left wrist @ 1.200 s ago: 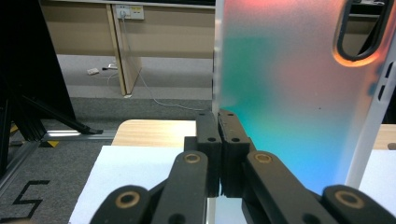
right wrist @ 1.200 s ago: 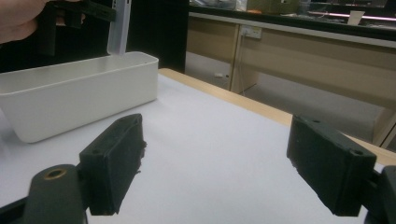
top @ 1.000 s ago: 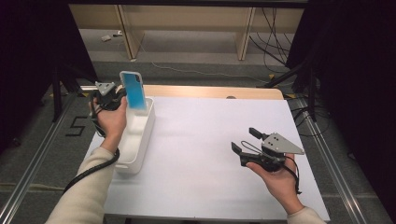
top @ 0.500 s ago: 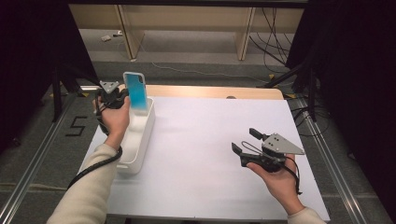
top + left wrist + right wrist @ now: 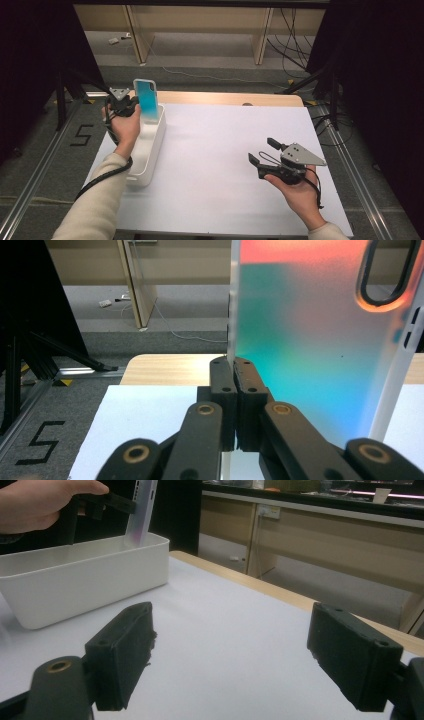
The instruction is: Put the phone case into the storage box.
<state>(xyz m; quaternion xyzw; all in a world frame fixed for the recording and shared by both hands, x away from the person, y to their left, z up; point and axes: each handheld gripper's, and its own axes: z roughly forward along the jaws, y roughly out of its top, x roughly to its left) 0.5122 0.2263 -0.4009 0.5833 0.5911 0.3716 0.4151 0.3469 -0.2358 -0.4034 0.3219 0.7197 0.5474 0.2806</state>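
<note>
On the white table (image 5: 225,165), one white bin (image 5: 145,150) along the left edge. One phone case (image 5: 147,98), upright over the bin's far end, pinched at its edge by the left gripper (image 5: 234,371); left gripper view shows its camera cutout. Right gripper (image 5: 264,152) held low at right, jaws spread, empty.

Overhead view; two close jaw-level views
</note>
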